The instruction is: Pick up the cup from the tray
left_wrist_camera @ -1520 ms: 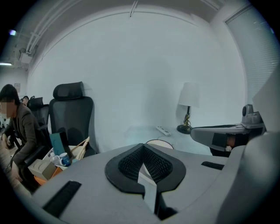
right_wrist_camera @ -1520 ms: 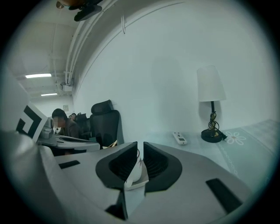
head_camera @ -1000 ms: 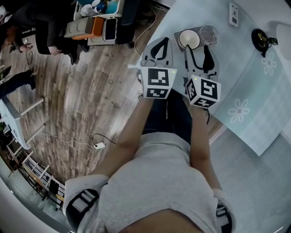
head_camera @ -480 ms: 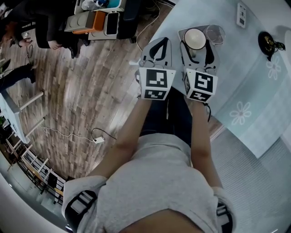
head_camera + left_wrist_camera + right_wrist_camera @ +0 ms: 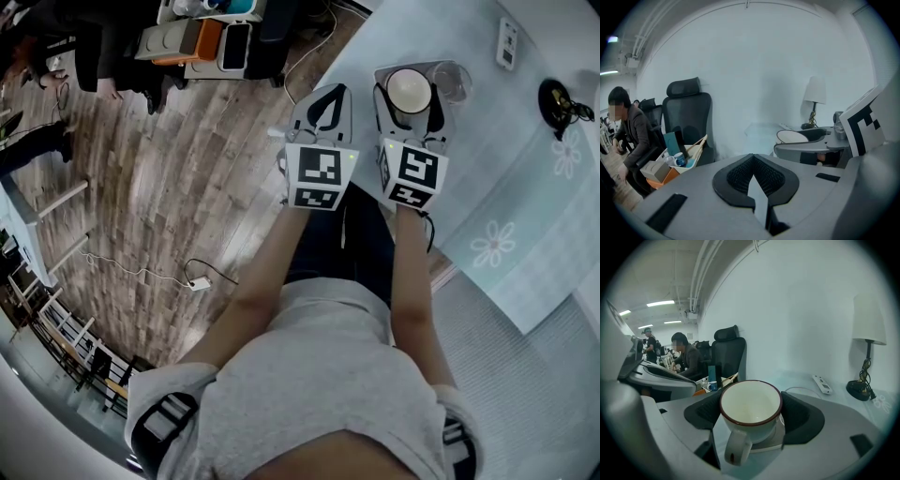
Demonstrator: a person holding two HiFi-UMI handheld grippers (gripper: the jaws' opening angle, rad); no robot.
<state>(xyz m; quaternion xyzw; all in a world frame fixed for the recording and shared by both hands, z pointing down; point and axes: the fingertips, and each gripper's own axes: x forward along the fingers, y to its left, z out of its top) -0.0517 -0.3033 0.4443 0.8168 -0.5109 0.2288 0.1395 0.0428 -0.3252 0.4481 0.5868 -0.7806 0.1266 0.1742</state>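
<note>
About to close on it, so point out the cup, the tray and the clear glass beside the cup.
cup (image 5: 751,406): right gripper view, inner wall of the bowl.
tray (image 5: 774,439): right gripper view, bare corner below the cup.
clear glass (image 5: 452,81): head view, its open top.

White cup (image 5: 751,408), dark-red rim; upright, empty, on the grey tray (image 5: 769,437).

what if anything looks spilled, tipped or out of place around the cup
Nothing stands out. The cup stands upright and empty on its tray, with no spill visible. The right tongs, whose jaws have just been opening wide, flank it.
</note>
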